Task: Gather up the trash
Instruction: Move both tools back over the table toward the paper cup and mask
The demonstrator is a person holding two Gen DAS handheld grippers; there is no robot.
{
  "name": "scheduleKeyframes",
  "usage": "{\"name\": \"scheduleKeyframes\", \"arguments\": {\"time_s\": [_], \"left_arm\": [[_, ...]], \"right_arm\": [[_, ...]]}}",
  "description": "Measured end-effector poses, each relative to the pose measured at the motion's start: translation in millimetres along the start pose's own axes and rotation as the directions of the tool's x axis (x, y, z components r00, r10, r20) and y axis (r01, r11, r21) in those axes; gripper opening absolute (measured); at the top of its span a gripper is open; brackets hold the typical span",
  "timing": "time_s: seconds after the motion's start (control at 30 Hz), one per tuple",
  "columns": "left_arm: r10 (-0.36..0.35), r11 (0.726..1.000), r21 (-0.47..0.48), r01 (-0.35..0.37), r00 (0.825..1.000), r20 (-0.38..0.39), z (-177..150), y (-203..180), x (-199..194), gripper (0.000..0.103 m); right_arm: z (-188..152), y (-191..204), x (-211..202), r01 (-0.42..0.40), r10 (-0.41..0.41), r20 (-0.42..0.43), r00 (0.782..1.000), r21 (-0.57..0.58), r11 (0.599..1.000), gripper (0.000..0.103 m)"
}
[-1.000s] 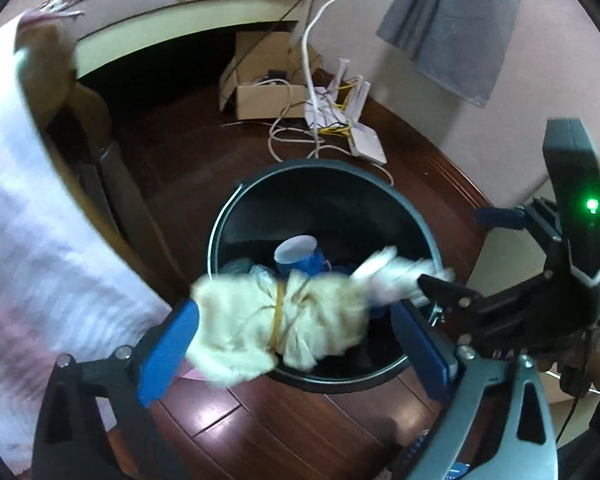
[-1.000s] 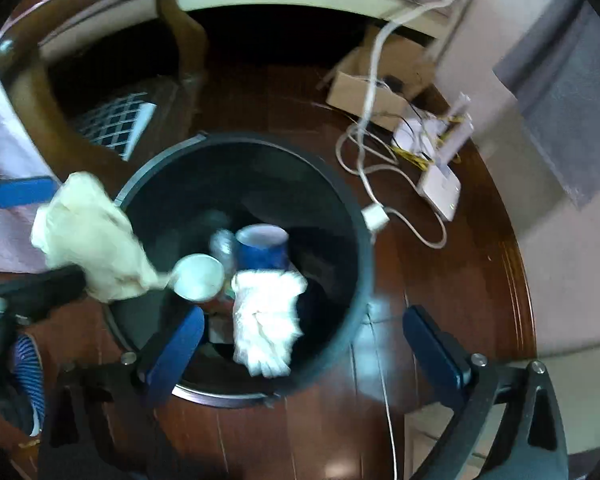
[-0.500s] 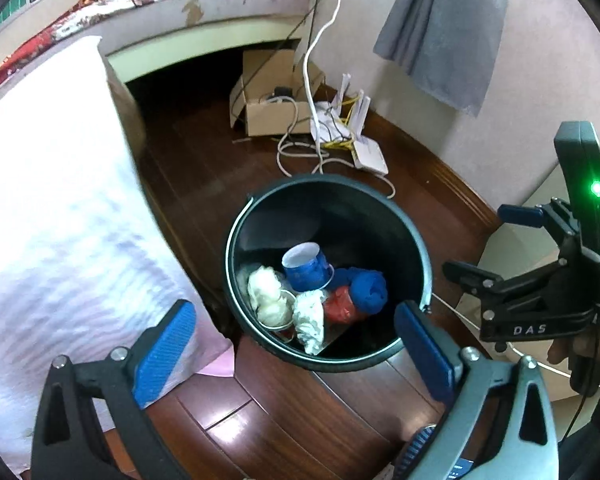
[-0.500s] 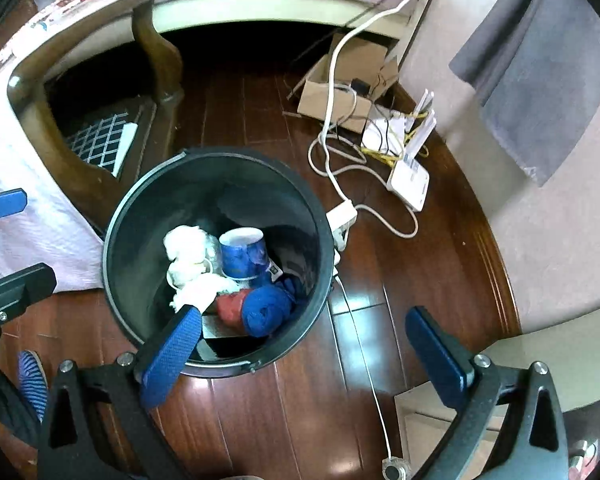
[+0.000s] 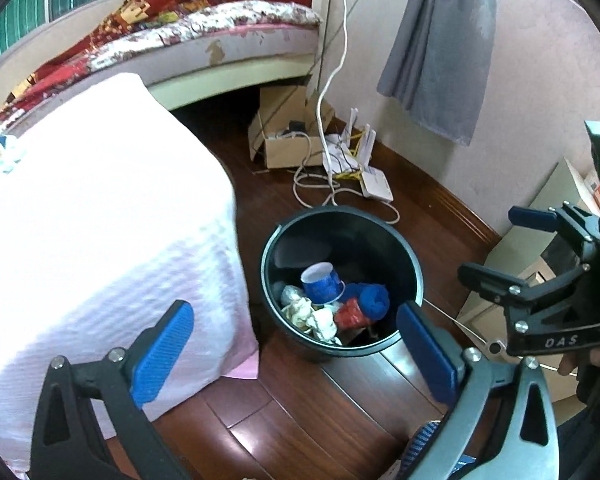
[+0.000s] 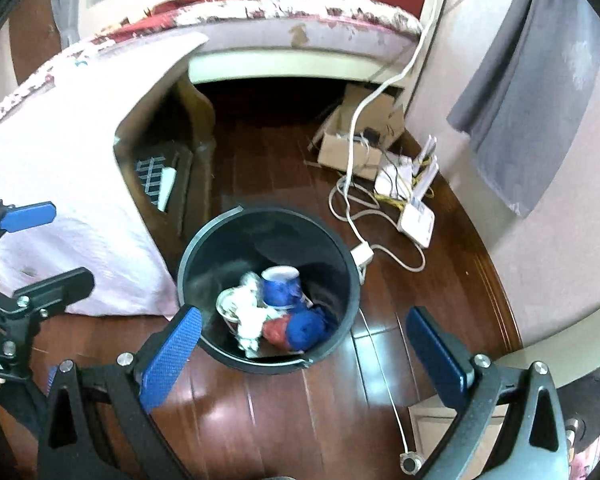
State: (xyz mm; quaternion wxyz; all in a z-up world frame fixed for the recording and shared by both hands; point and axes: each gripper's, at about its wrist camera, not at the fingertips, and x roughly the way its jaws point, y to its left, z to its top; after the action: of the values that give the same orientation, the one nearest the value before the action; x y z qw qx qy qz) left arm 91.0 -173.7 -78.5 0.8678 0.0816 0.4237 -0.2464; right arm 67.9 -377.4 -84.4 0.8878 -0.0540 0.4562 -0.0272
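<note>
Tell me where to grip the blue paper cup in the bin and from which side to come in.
Grip the blue paper cup across its side wall just behind the open rim, coming straight down from above. It lies tilted on top of the other trash in the black bin, mouth up toward the bed side, and the bin's walls block any sideways approach. Both tongs are open and empty.

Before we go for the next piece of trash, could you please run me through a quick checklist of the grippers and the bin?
1. Left gripper open and empty: ok.
2. Right gripper open and empty: ok.
3. Round black plastic bin upright on the wooden floor: ok.
4. Blue paper cup and crumpled white tissue inside the bin: ok.
5. Trash left on the white-clothed table: cannot tell; small things at its far edge are blurred.
</note>
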Motion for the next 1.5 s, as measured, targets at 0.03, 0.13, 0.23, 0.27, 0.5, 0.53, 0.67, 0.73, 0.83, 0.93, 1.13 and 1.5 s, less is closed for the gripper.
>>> {"name": "scheduleKeyframes", "arguments": {"time_s": [0.03,0.13,0.23,0.27,0.5,0.53,0.67,0.73,0.83,0.93,1.13,1.5], "left_arm": [[0.004,1.000,0.001,-0.004,1.000,0.007,0.3,0.6,-3.6,0.102],[0.015,1.000,-0.003,-0.015,0.999,0.030,2.5,8.1,-17.0,0.102],[0.030,1.000,-0.011,-0.029,0.998,0.055,4.3,16.4,-29.5,0.102],[0.034,0.999,-0.014,-0.033,0.998,0.060,5.1,19.8,-33.2,0.102],[0.067,0.997,-0.045,-0.062,0.991,0.115,11.3,45.4,-55.3,0.102],[0.073,0.997,-0.048,-0.067,0.990,0.122,12.2,48.3,-57.9,0.102],[0.102,0.994,-0.065,-0.093,0.983,0.151,15.8,69.1,-71.7,0.102],[0.122,0.991,-0.076,-0.111,0.979,0.164,16.5,81.5,-78.0,0.102],[0.156,0.985,-0.102,-0.139,0.971,0.182,16.3,101.8,-87.9,0.102],[0.195,0.976,-0.138,-0.170,0.962,0.191,14.2,126.3,-96.4,0.102],[0.281,0.946,-0.217,-0.240,0.942,0.185,4.2,178.2,-106.5,0.102],[0.423,0.866,-0.355,-0.351,0.894,0.149,-2.0,281.5,-112.3,0.102]], "right_arm": [[2.2,3.3,-5.6,-0.005,0.005,0.014,1.000,0.000,1.000,0.103],[7.0,14.2,-19.3,-0.018,0.018,0.048,0.999,0.004,1.000,0.103],[10.6,23.6,-28.2,-0.031,0.031,0.076,0.997,0.001,1.000,0.103],[12.2,27.5,-30.2,-0.032,0.032,0.082,0.996,-0.002,0.999,0.103],[33.4,48.3,-40.7,-0.053,0.054,0.128,0.990,-0.015,0.998,0.103],[37.3,51.5,-42.0,-0.056,0.057,0.136,0.989,-0.016,0.998,0.103],[55.9,67.8,-49.4,-0.073,0.075,0.185,0.980,-0.022,0.997,0.103],[63.6,77.4,-49.9,-0.081,0.086,0.200,0.976,-0.030,0.996,0.103],[74.2,94.8,-46.8,-0.100,0.108,0.209,0.972,-0.046,0.994,0.103],[83.9,114.1,-43.1,-0.120,0.132,0.215,0.968,-0.068,0.990,0.103],[101.8,149.3,-37.3,-0.157,0.175,0.237,0.956,-0.094,0.983,0.103],[150.2,235.5,-12.3,-0.237,0.263,0.200,0.944,-0.147,0.960,0.103]]}}
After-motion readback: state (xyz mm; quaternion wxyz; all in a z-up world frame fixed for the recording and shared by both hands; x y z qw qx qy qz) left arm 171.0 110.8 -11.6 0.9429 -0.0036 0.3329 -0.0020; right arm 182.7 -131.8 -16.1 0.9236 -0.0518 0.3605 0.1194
